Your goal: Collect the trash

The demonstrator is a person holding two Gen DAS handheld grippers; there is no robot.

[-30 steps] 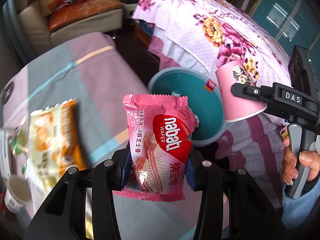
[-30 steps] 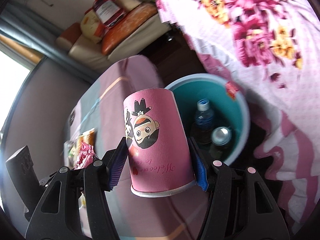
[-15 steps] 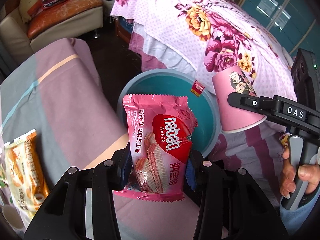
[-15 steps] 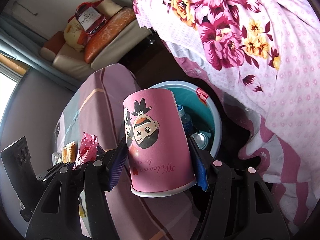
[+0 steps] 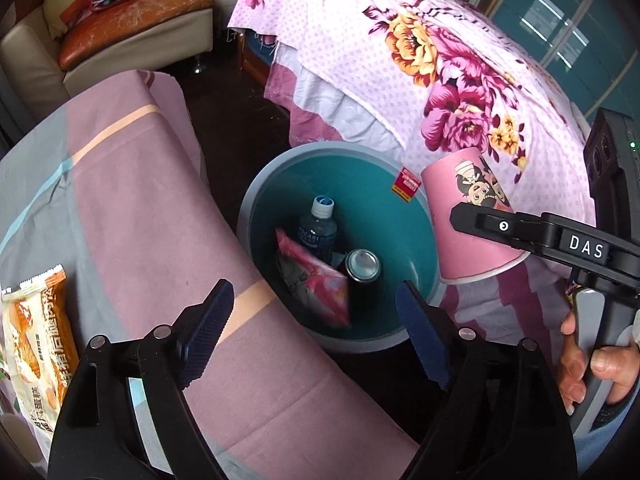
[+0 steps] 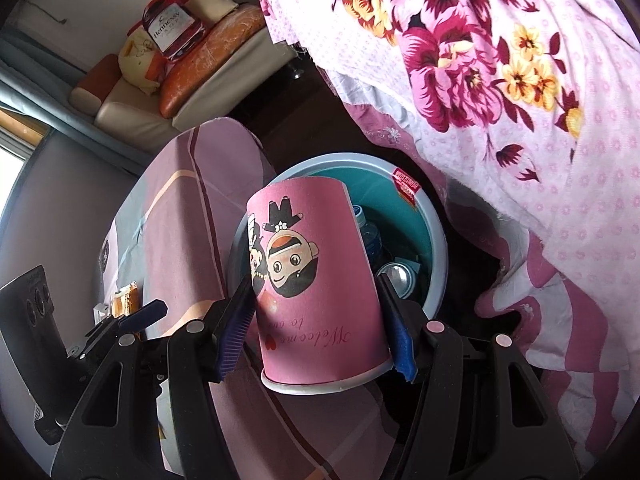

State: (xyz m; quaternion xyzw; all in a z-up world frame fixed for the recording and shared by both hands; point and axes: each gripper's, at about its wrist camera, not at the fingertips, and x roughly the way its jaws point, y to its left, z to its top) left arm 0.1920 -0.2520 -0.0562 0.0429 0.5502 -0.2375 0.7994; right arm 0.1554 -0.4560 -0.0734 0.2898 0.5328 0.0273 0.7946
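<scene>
Seen from the left wrist, an orange snack packet [image 5: 38, 344] lies at 9 o'clock on the striped tablecloth [image 5: 132, 208], which fills the left half of the view. The left gripper [image 5: 316, 320] hangs at 6 o'clock with its blue pads [image 5: 208, 332] standing wide apart and nothing between them; its jaws have just been opening. Straight past them, at the centre, the teal bin [image 5: 360, 336] sits on the dark floor between the table and the bed. Inside it the pink wafer packet [image 5: 316, 280] leans against the near wall, with a clear plastic bottle [image 5: 318, 228] just beyond at 12 o'clock of it and a can [image 5: 362, 266] touching its right side. At 3 o'clock the pink paper cup [image 5: 468, 216] hangs upside down, rim lowest, over the bin's right edge, clamped in the right gripper [image 6: 316, 336], whose handle a hand [image 5: 592, 364] grips at 4 o'clock. From the right wrist the cup fills the centre, both pads pressed on its sides, with the bin directly behind it. The floral bedspread [image 5: 440, 60] spreads from 12 to 3 o'clock
</scene>
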